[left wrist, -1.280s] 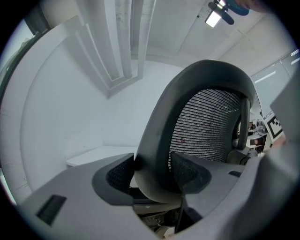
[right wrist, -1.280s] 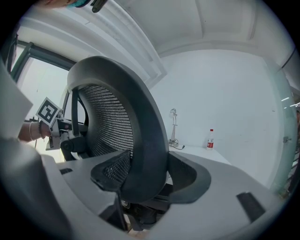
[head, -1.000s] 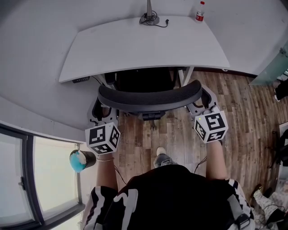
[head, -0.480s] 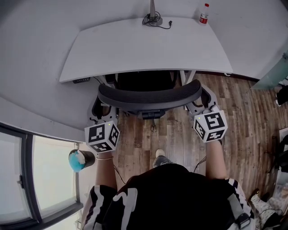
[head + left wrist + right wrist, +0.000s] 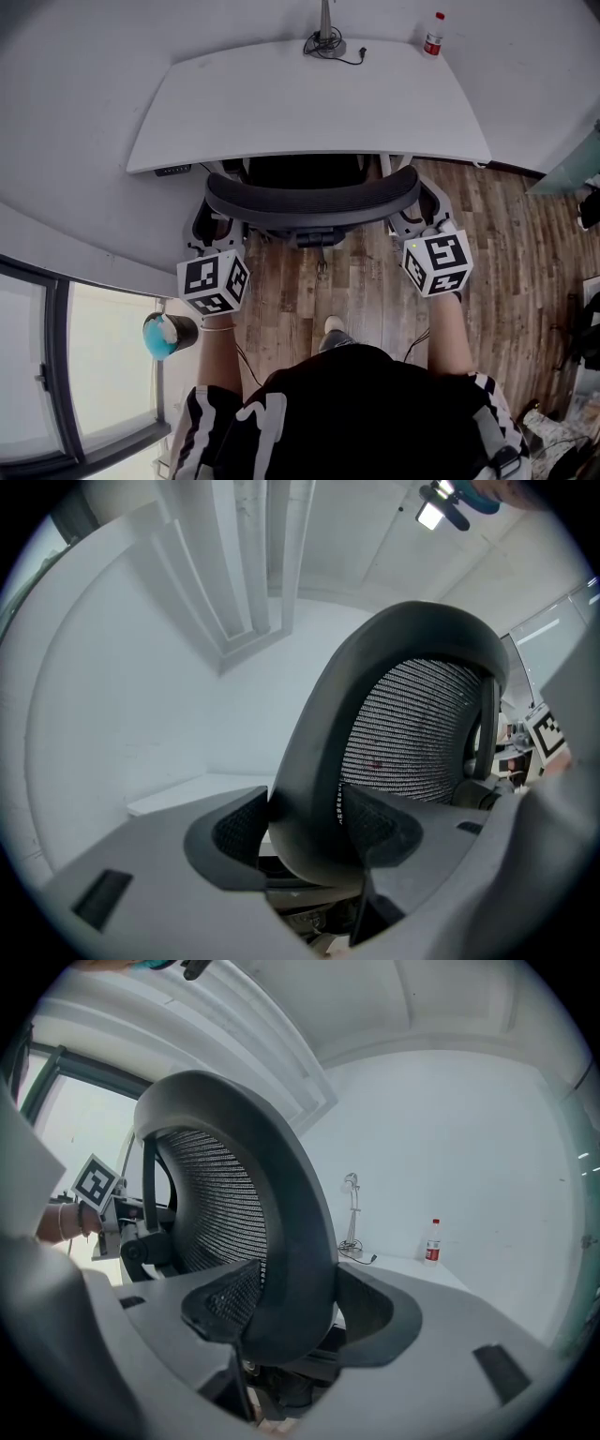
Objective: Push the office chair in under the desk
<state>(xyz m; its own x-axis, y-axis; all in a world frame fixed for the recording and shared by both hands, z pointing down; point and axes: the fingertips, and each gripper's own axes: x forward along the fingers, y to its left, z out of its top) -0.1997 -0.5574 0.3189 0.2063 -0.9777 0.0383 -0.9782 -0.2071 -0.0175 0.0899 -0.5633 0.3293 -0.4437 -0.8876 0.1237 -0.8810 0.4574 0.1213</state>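
Nearly done — left gripper and right gripper clamp the office chair, seat already under the counter's front edge.

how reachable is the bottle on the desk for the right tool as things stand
Probably not. The right tool is clamped on the office chair backrest edge, and the bottle stands at the far right corner of the desk, beyond the chair. It would need to let go first.
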